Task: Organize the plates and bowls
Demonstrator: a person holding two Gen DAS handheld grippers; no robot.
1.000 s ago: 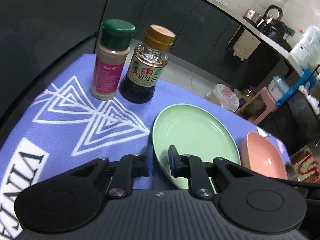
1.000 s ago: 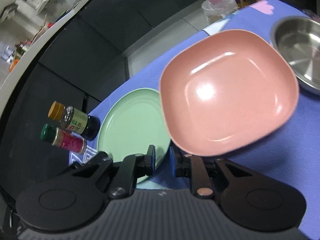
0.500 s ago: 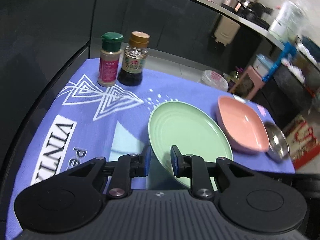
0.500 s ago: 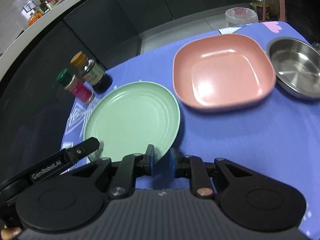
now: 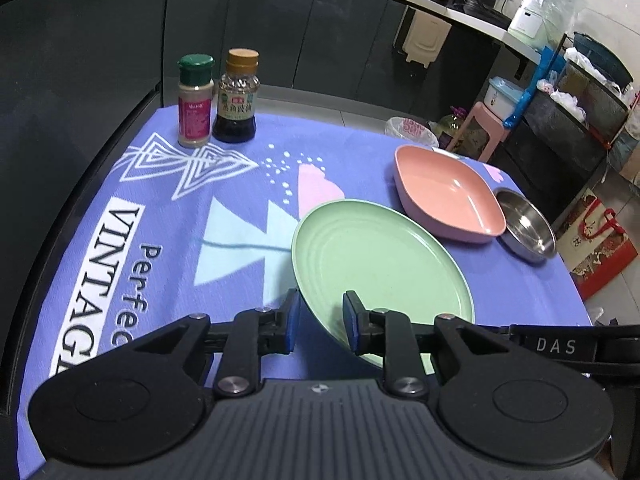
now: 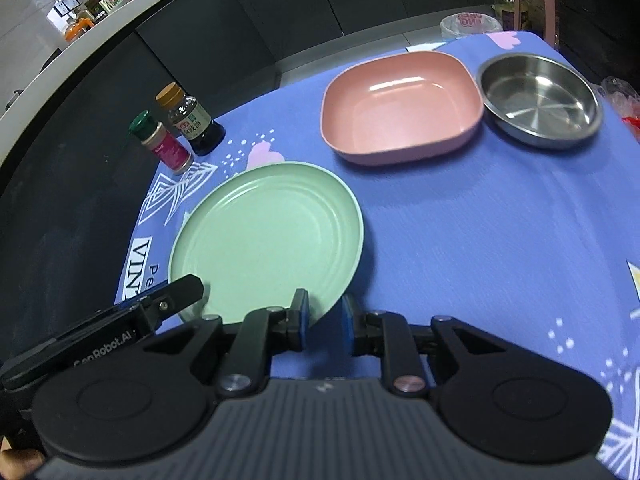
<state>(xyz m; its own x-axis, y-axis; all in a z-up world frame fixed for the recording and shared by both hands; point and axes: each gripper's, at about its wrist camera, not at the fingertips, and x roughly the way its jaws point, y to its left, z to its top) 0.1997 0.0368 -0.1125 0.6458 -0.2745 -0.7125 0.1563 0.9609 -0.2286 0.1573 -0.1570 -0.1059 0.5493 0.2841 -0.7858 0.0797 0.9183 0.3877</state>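
Note:
A round green plate (image 5: 380, 264) lies on the purple tablecloth; it also shows in the right wrist view (image 6: 268, 240). A pink square bowl (image 5: 444, 194) sits behind it, with a steel bowl (image 5: 526, 224) to its right; both show in the right wrist view, the pink bowl (image 6: 400, 108) and the steel bowl (image 6: 540, 100). My left gripper (image 5: 320, 322) is open, its jaws straddling the plate's near rim. My right gripper (image 6: 324, 324) is open and empty, just off the plate's near right rim.
A green-capped spice jar (image 5: 195, 100) and a soy sauce bottle (image 5: 236, 96) stand at the cloth's far left corner. Dark cabinets run behind the table. A pink stool (image 5: 478, 124) and a red bag (image 5: 596, 240) stand on the floor to the right.
Both grippers have pulled back toward the near edge of the table, so more of the cloth shows. The plate and bowls lie where they were.

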